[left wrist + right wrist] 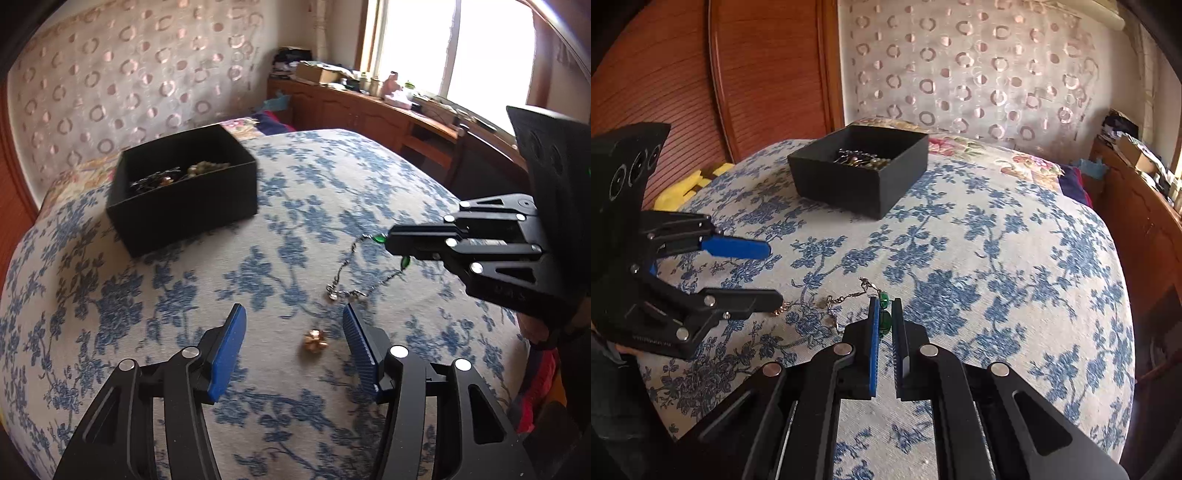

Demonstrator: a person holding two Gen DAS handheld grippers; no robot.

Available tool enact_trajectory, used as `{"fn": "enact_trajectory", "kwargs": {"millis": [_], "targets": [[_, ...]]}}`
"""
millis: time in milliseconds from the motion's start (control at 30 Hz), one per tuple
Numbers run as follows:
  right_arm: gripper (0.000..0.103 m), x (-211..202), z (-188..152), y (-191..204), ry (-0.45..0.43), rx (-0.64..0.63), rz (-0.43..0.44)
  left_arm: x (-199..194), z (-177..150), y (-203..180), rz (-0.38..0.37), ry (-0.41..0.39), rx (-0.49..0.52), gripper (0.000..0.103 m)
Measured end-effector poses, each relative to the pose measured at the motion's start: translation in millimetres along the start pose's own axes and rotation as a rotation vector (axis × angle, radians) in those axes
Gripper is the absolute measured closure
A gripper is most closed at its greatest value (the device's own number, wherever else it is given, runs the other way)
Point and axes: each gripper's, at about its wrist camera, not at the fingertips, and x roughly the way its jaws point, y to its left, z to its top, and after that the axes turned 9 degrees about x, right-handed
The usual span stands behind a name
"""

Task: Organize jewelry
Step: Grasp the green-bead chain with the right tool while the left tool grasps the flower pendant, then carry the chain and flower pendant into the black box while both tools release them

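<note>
Blue-flowered bedspread, two handheld grippers over loose jewelry, a black box behind them.

Sunlight from the window fell across the bed, and the open black box sat on the cover toward the patterned curtain, with a tangle of chains and beads already in it. Nearer me, the right gripper had its jaws pinched together on the green beads of a thin chain bracelet, whose free end trailed down onto the fabric. The left gripper hung just beside that trailing end, its blue pads standing apart with nothing between them except a small gold flower-shaped piece lying on the cover below the gap, untouched. A wooden sideboard ran along under the window, cluttered with small things I could not make out.
</note>
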Motion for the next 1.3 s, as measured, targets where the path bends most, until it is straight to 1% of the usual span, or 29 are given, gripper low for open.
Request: {"fn": "enact_trajectory", "kwargs": {"millis": [33, 100, 133, 233, 467, 567, 600, 633, 733, 1000, 1300], "targets": [[0.096, -2, -1, -2, -0.003, 0.007, -0.001, 1, 0, -3, -0.002, 0.005, 0.005, 0.057], [0.096, -3, -1, -5, -0.006, 0.015, 0.000, 5, -1, -6, -0.007, 0.017, 0.011, 0.058], [0.096, -4, -2, -6, -0.007, 0.017, 0.001, 7, -2, -7, -0.009, 0.024, 0.013, 0.062], [0.096, -4, -3, -7, -0.006, 0.016, 0.002, 11, -4, -9, -0.011, 0.045, 0.020, 0.068], [0.096, -3, -4, -2, -0.004, 0.008, 0.008, 13, -5, -11, -0.008, 0.045, 0.038, 0.071], [0.096, -2, -3, 0, -0.003, 0.007, 0.007, 14, -4, -12, 0.010, 0.045, 0.052, 0.082], [0.096, -2, -3, 0, -0.004, 0.007, 0.007, 15, -3, -12, 0.010, 0.045, 0.052, 0.089], [0.096, -2, -3, 0, -0.004, 0.007, 0.006, 15, -3, -12, 0.004, 0.044, 0.048, 0.090], [0.096, -2, -2, 1, -0.004, 0.006, 0.005, 14, -4, -8, -0.003, 0.041, 0.037, 0.090], [0.096, -7, 6, 3, -0.021, 0.001, 0.009, 2, -1, 2, 0.013, 0.005, 0.007, 0.090], [0.096, -19, 36, 14, -0.082, -0.036, 0.017, -21, 15, 31, 0.064, -0.062, -0.045, 0.090]]}}
